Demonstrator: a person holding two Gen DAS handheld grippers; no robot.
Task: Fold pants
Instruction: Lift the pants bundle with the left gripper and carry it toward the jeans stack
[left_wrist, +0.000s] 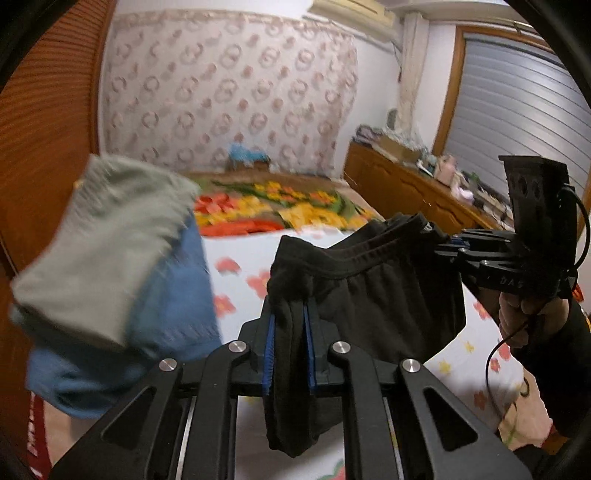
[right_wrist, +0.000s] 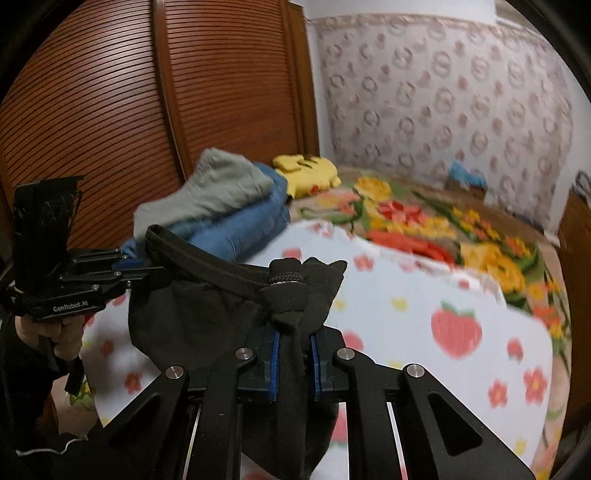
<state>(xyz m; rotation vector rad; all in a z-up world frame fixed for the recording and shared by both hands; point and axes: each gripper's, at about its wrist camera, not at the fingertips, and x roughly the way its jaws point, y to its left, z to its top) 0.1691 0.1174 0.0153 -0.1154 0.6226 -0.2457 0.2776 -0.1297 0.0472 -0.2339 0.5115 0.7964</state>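
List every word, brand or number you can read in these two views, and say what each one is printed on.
"GenRobot.AI": on the body of the left gripper, seen from the right wrist.
"DAS", cut off: on the body of the right gripper, seen from the left wrist.
White lettering on the red cloth: too blurred to read.
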